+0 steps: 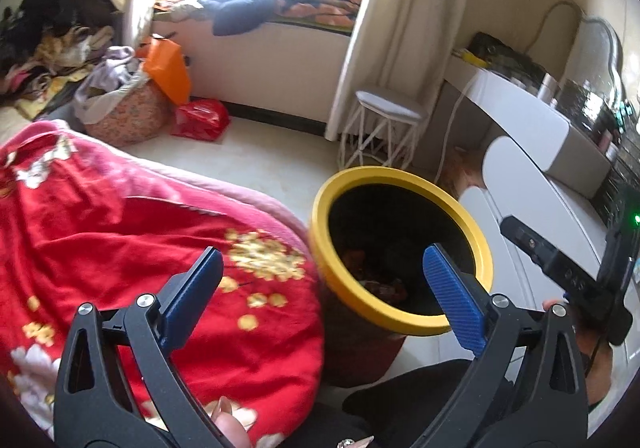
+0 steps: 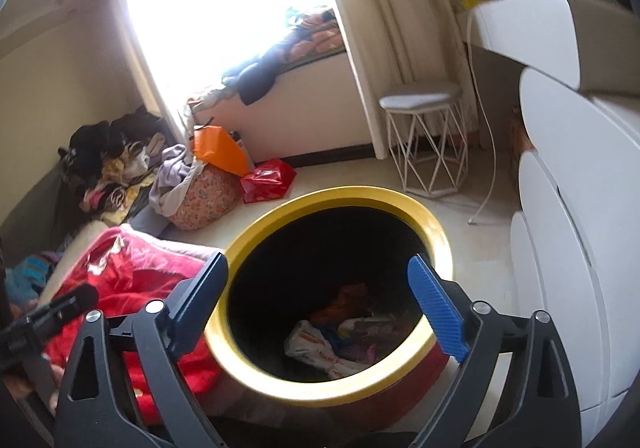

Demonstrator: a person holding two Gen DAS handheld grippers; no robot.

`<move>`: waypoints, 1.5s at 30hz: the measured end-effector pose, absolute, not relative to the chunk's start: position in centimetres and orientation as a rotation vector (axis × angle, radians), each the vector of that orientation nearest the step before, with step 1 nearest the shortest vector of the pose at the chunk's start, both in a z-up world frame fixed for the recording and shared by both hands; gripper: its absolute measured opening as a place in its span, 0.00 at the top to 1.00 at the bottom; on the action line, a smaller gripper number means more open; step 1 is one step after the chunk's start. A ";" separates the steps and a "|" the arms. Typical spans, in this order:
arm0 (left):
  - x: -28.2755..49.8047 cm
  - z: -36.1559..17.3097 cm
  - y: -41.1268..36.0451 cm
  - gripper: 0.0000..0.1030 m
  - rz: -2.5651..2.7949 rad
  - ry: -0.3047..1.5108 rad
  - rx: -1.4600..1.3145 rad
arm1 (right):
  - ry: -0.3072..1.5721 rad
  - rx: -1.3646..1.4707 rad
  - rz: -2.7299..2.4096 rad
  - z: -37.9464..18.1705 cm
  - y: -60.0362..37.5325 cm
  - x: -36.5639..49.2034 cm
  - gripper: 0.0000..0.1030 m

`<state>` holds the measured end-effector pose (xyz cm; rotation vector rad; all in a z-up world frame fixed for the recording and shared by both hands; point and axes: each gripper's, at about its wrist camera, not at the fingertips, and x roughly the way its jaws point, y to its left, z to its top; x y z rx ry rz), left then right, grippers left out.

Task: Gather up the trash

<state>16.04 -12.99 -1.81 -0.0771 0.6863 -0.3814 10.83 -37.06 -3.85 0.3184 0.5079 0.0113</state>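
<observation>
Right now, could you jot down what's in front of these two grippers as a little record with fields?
place: bedroom floor beside a bed
bin: yellow-rimmed bin, red-sided, open, no lid seen
bin contents: wrappers and other scraps at the bottom
left gripper: open, nothing between its fingers
right gripper: open, nothing held, above the bin mouth
beside the bin: red flowered blanket on one side, white drawers on the other
farther off: white stool, red bag, orange bag
</observation>
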 end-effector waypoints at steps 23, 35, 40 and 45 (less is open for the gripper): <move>5.4 -0.7 -4.6 0.10 -0.132 0.476 -0.098 | 0.156 0.029 0.094 -1.4 -26.2 1.9 0.06; 4.3 -0.6 -3.8 0.10 -0.105 0.429 -0.089 | 0.152 0.090 0.090 -1.7 -26.6 1.9 0.06; 4.2 -0.6 -3.8 0.10 -0.109 0.429 -0.092 | 0.150 0.084 0.090 -1.8 -26.5 1.9 0.06; 4.1 -0.6 -3.8 0.10 -0.102 0.433 -0.100 | 0.151 0.078 0.091 -1.9 -26.4 1.7 0.06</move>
